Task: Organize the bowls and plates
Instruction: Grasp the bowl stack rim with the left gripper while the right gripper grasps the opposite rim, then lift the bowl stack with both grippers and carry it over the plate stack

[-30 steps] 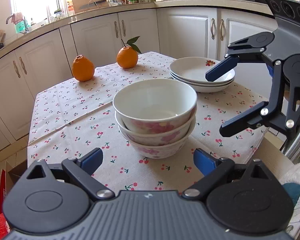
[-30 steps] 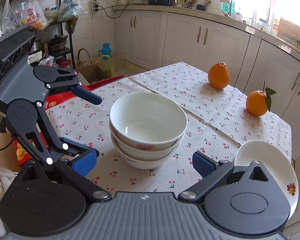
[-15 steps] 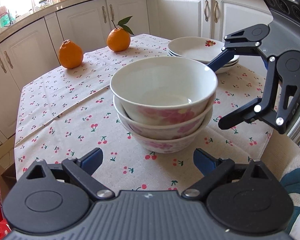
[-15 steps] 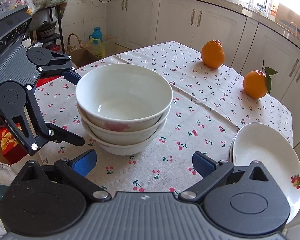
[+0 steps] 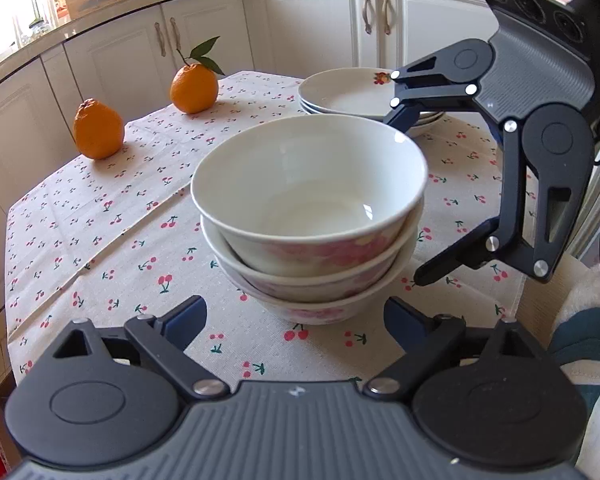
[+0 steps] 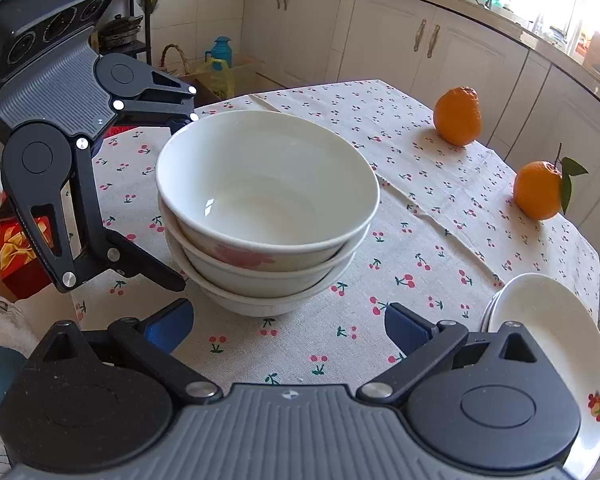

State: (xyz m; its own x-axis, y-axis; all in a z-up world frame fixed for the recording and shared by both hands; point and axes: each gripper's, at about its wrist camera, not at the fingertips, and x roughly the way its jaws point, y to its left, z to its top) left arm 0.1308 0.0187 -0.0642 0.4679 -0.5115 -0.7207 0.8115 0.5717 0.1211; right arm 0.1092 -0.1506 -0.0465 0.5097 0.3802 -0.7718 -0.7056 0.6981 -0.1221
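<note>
Two hand-held grippers flank a stack of three bowls [image 5: 308,216] mid-table on the cherry-print cloth [image 5: 100,220]. L gripper [image 5: 296,320], jaws just narrowing but wide w/ nothing between; R gripper [image 6: 288,324] likewise wide, empty. Plates [image 5: 352,92] stacked nearby. Step: approach. Next, likely: close in on the stack's sides.

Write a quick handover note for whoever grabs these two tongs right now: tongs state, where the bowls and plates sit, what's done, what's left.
Left tongs: open, empty, just been closing slightly, nothing between the pads.
Right tongs: open, empty.
Both flank the stack of three white floral ceramic bowls mid-table on the cherry-print tablecloth, not touching it.
Stack of white shallow plates sits at a table corner near the right tongs.
Done: bowls nested, plates stacked.
Left: probably grip the bowl stack and move it; destination not visible.
</note>
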